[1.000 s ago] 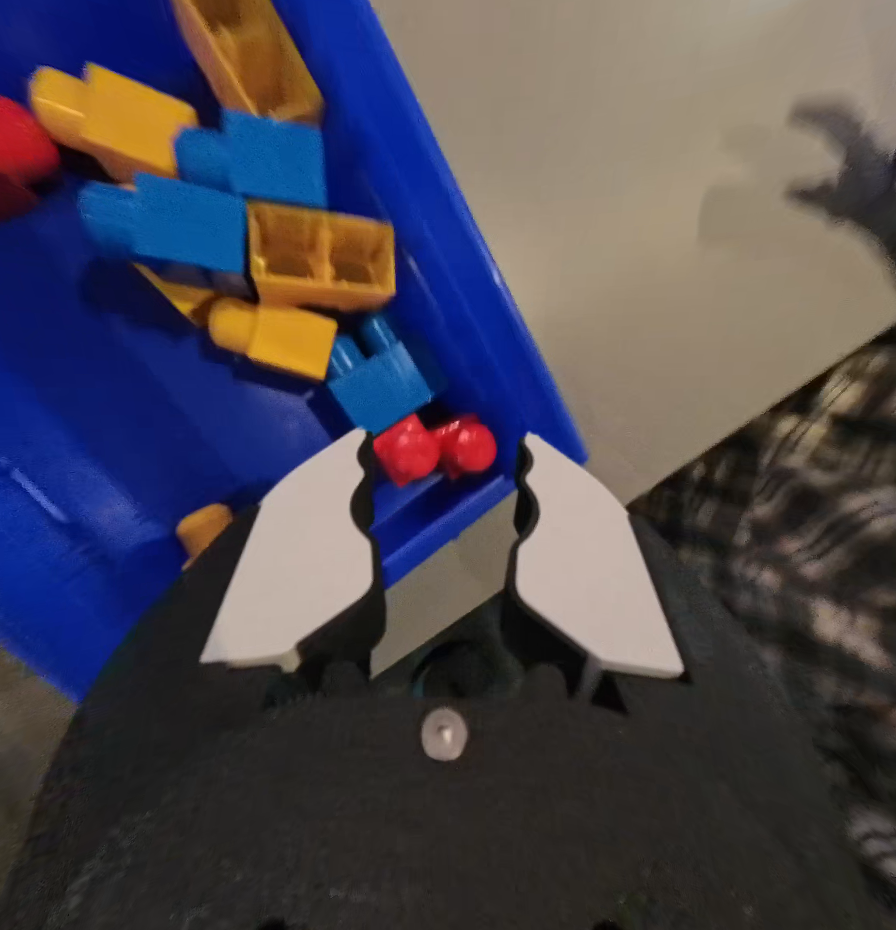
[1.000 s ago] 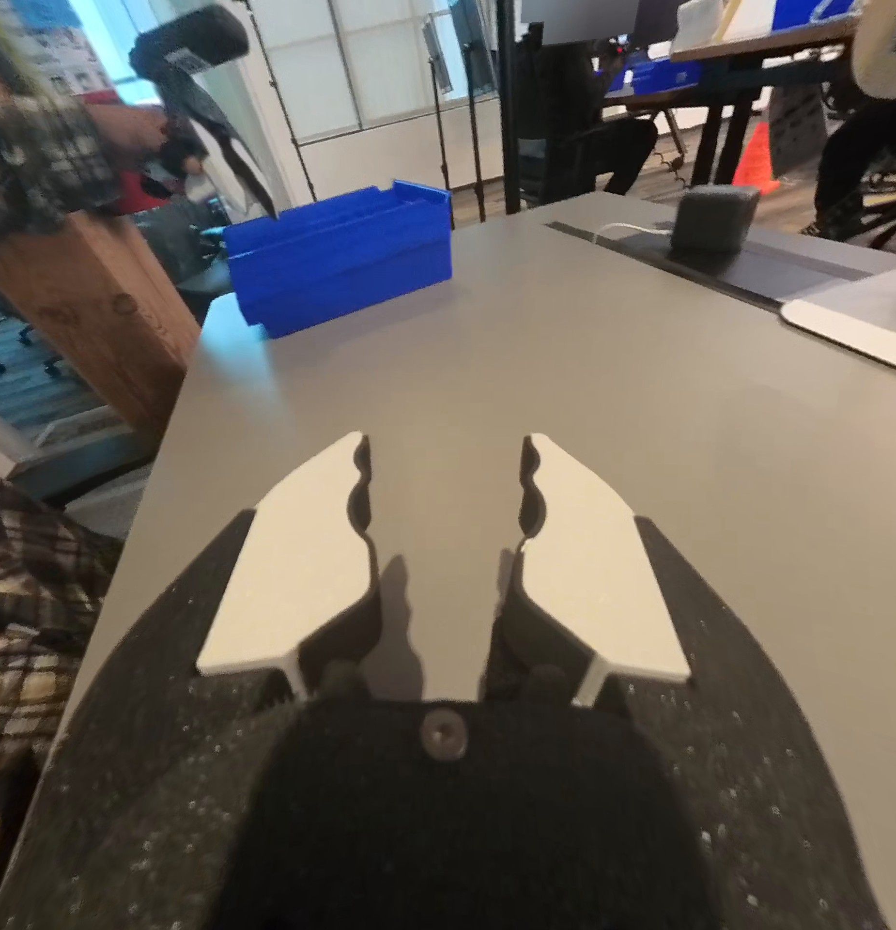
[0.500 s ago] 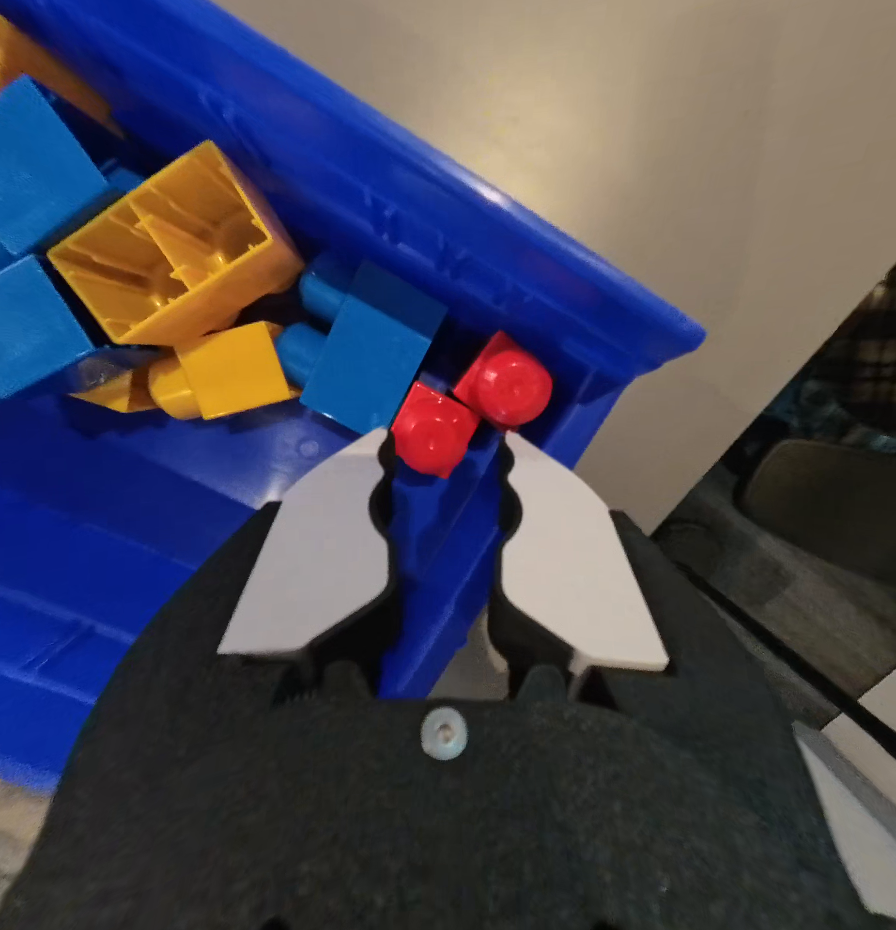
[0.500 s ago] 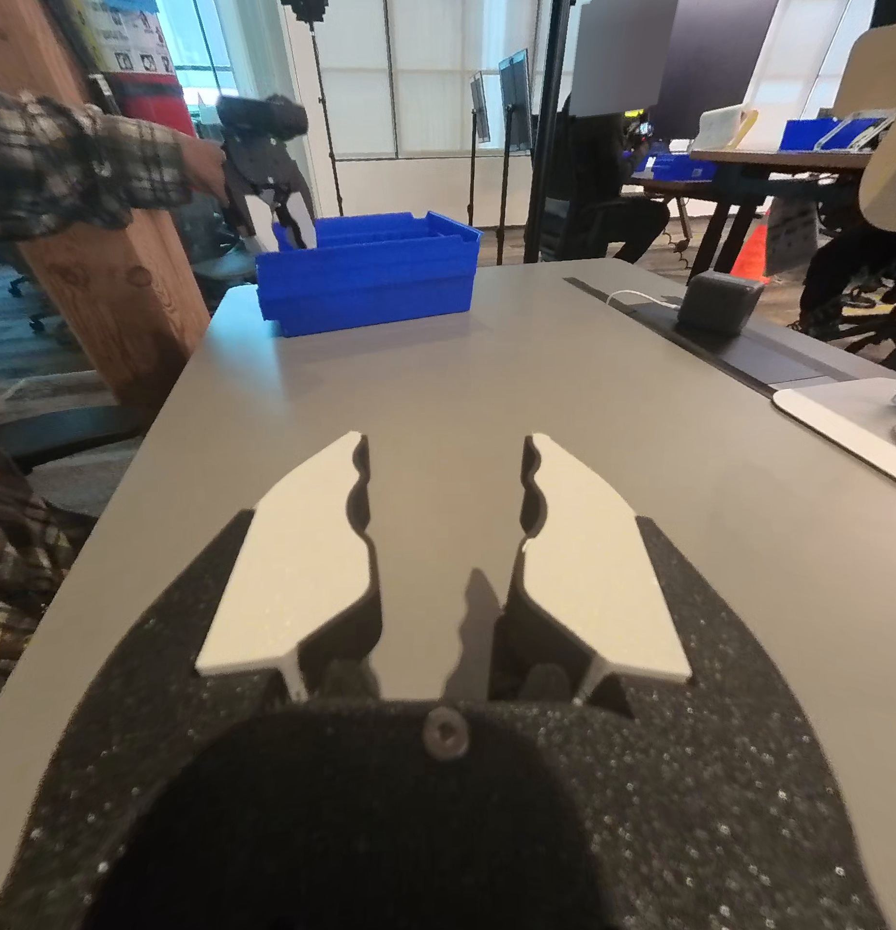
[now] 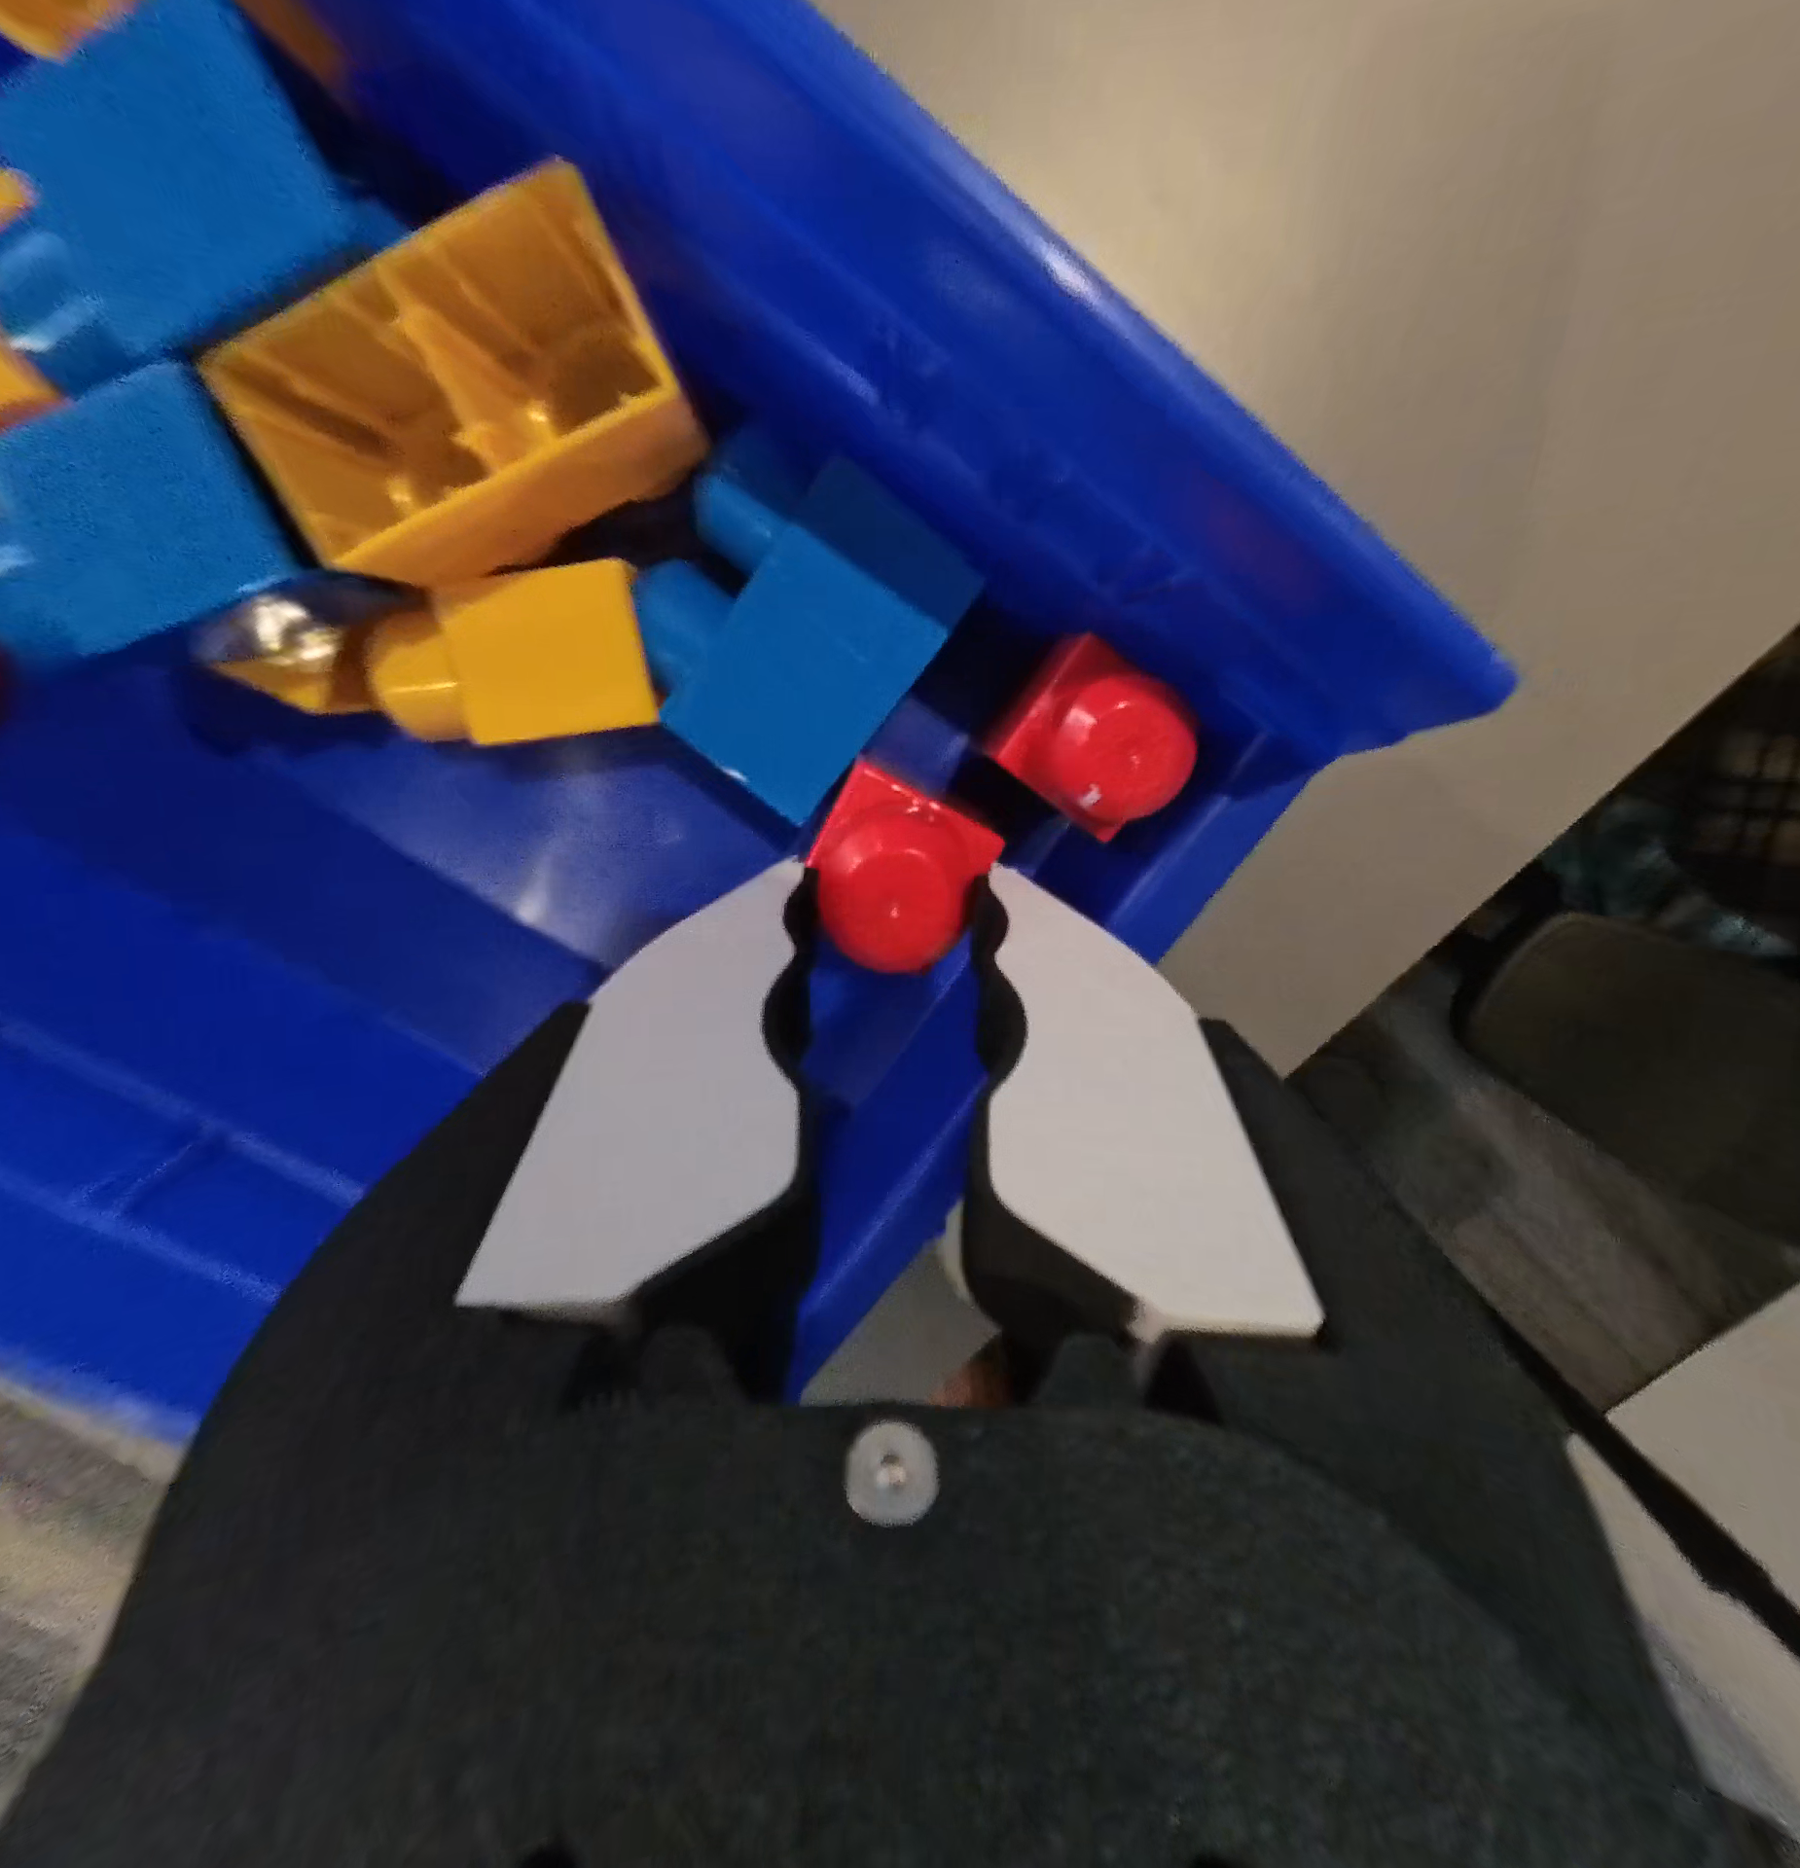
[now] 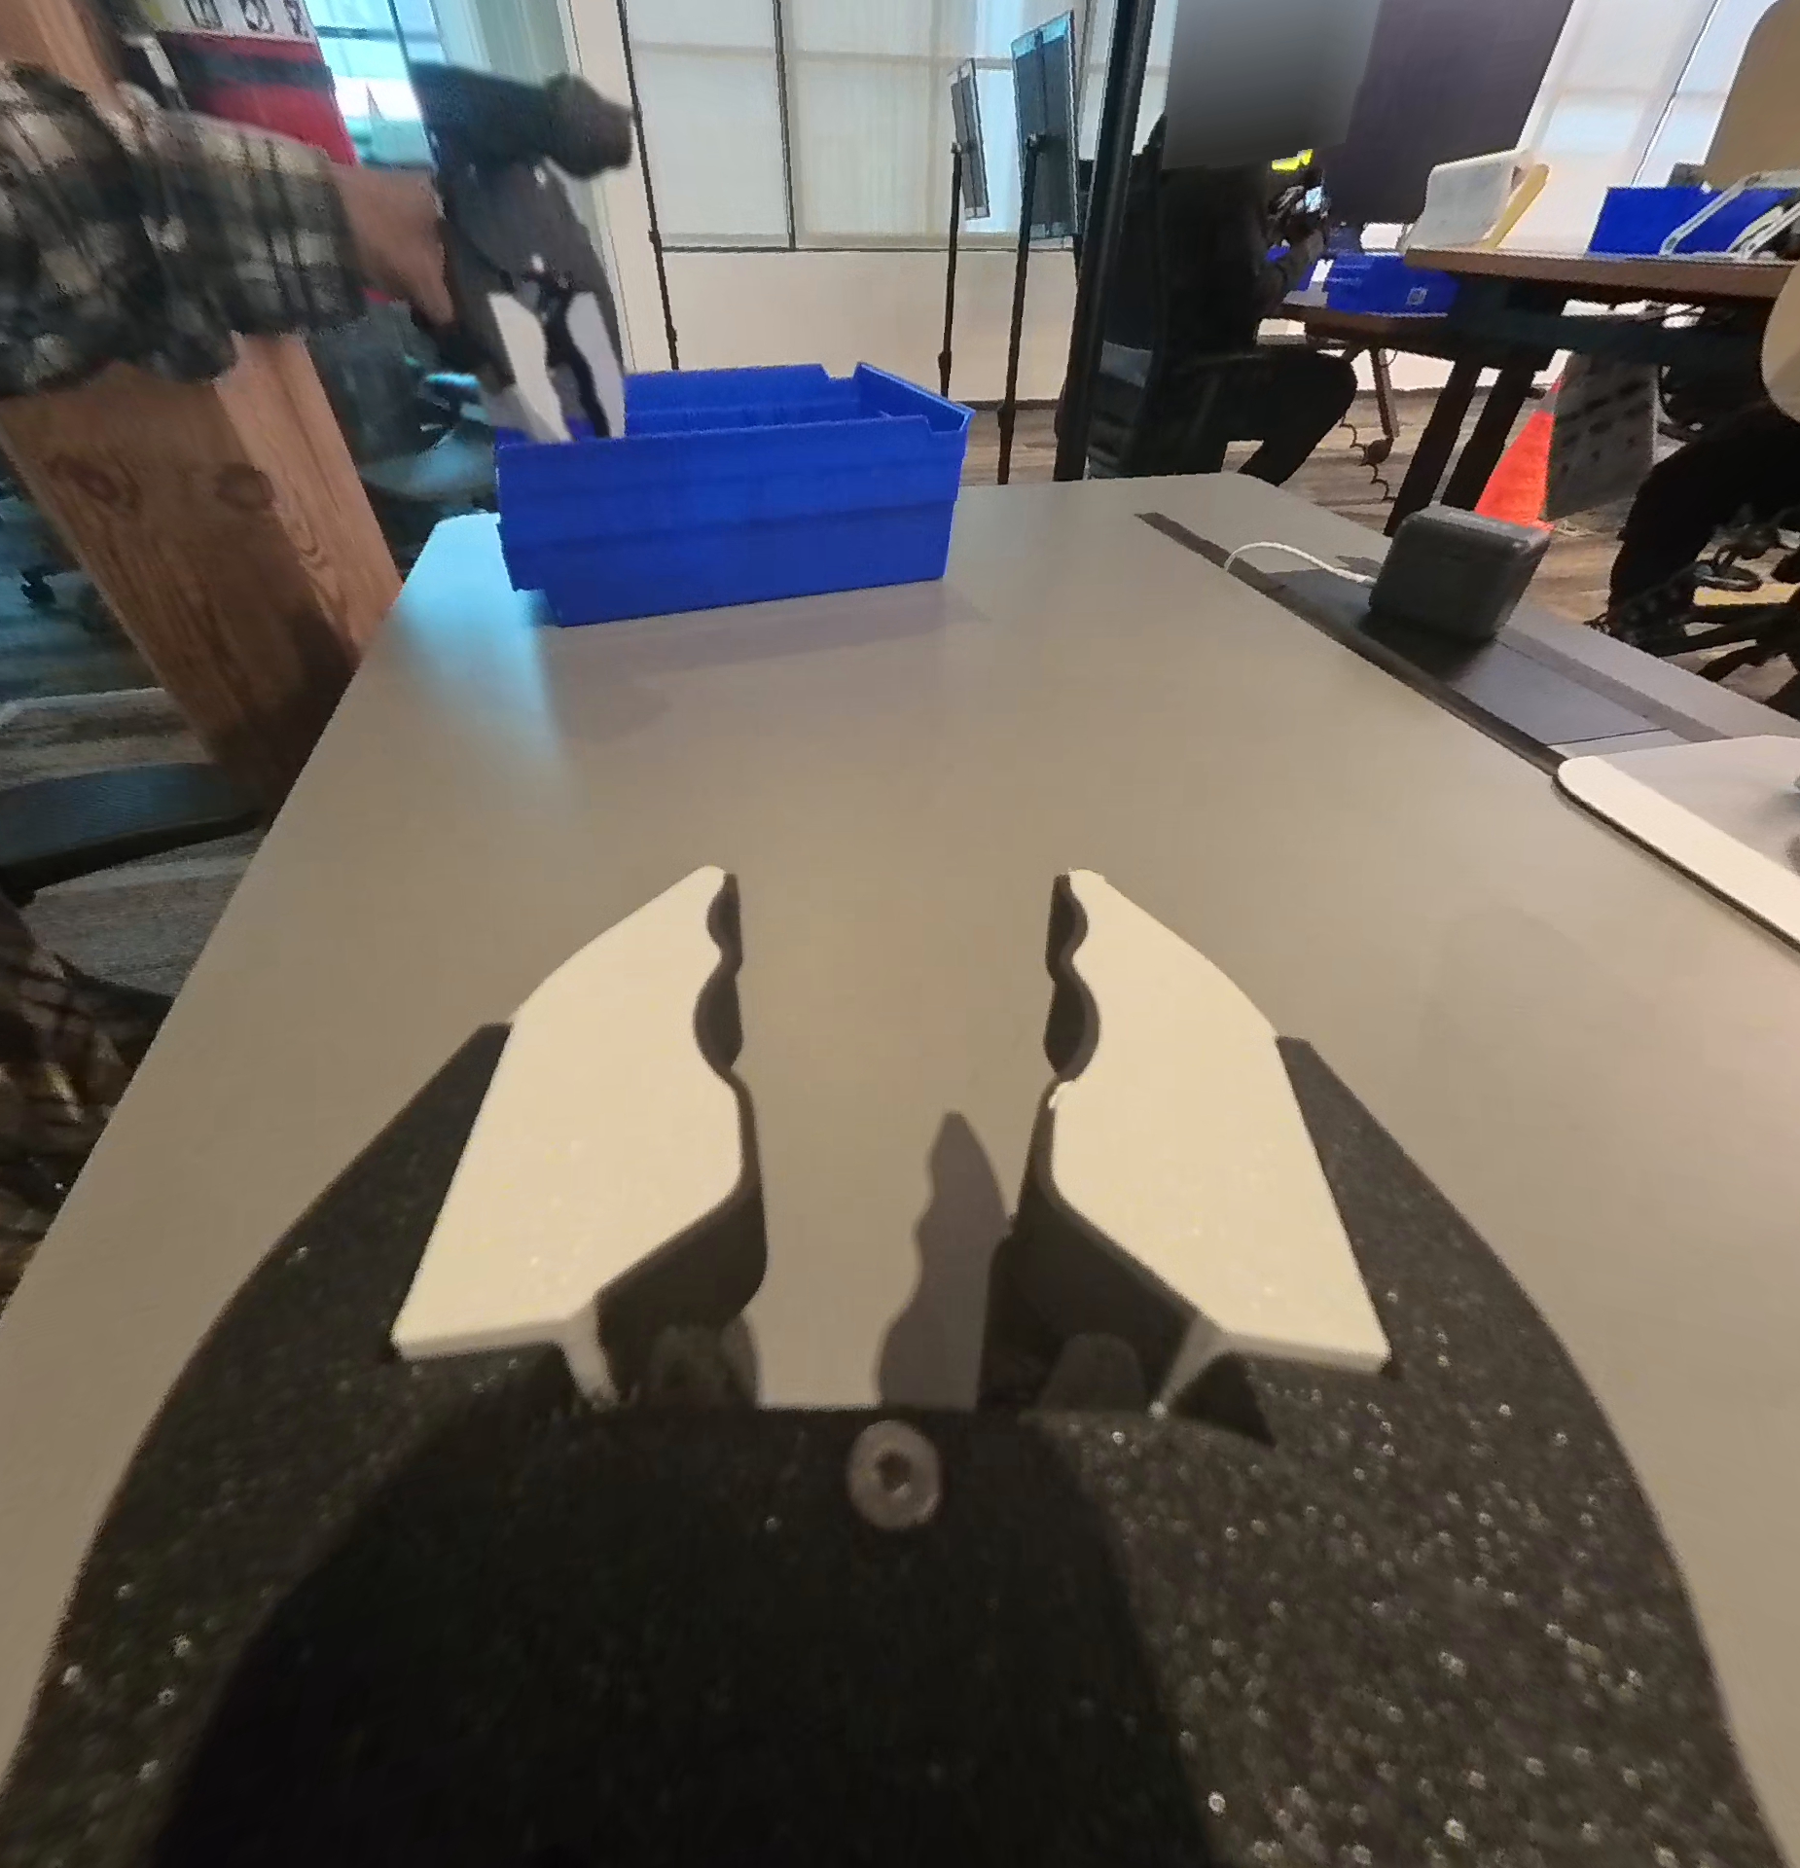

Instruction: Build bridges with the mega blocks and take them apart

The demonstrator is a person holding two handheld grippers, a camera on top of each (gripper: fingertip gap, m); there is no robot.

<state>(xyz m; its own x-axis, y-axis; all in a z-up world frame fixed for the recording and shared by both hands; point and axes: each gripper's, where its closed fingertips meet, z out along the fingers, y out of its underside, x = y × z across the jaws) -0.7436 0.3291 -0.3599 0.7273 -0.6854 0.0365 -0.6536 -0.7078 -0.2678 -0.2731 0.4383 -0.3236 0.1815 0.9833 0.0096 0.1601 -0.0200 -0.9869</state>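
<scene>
In the left wrist view, my left gripper (image 5: pixel 891 892) reaches into the near corner of a blue bin (image 5: pixel 977 354). Its fingertips close from both sides on the nearer stud of a red two-stud block (image 5: pixel 886 910), whose other stud (image 5: pixel 1108 748) lies against the bin wall. A blue block (image 5: pixel 815 657), a hollow yellow block (image 5: pixel 441 425) and a small yellow block (image 5: pixel 542 667) lie beside it. In the right wrist view, my right gripper (image 6: pixel 891 900) is open and empty over the grey table (image 6: pixel 876 728). The bin (image 6: pixel 734 526) stands at the table's far end, with the left gripper (image 6: pixel 562 394) dipping into it.
A dark grey box (image 6: pixel 1457 581) with a white cable sits on a dark strip at the right. A white pad (image 6: pixel 1705 839) lies at the right edge. A wooden post (image 6: pixel 198 536) stands beyond the table's left side. A plaid sleeve (image 6: pixel 138 243) holds the left gripper.
My left gripper has moved down into the bin corner and narrowed its jaws around the red block's stud. The right gripper has stayed open over the table, its view turning slightly.
</scene>
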